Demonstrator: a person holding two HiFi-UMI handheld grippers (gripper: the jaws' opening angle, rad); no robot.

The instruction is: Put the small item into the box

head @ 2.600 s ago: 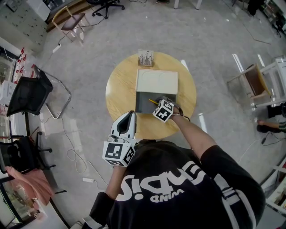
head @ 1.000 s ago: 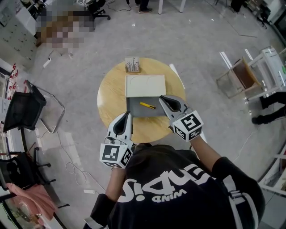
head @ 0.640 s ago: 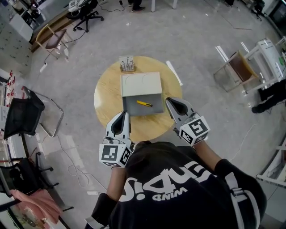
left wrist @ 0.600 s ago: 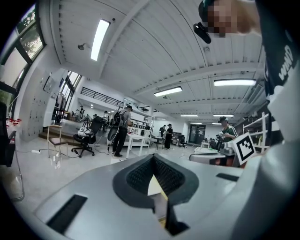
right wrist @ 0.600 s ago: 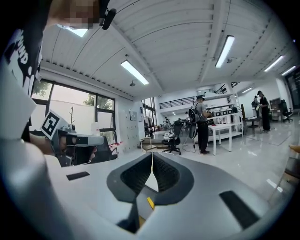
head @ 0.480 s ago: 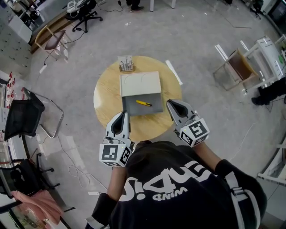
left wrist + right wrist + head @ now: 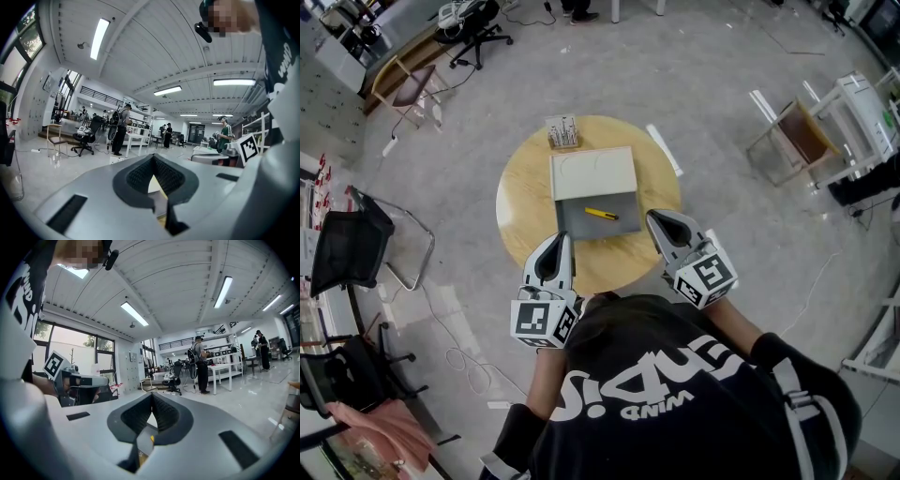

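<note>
Because the task looks done, I judge the best step now is to hold both tongs clear of the round bench (image 7: 525,206) w/o bumping the box (image 7: 581,228). The box is open, its lid (image 7: 591,172) laid back. Left tongs (image 7: 563,236) & right tongs (image 7: 649,215) hover at the near edge, both closed, empty. The small yellow item (image 7: 601,214) lies inside the box.

Wooden table (image 7: 523,202), matt grey box (image 7: 579,226)
</note>
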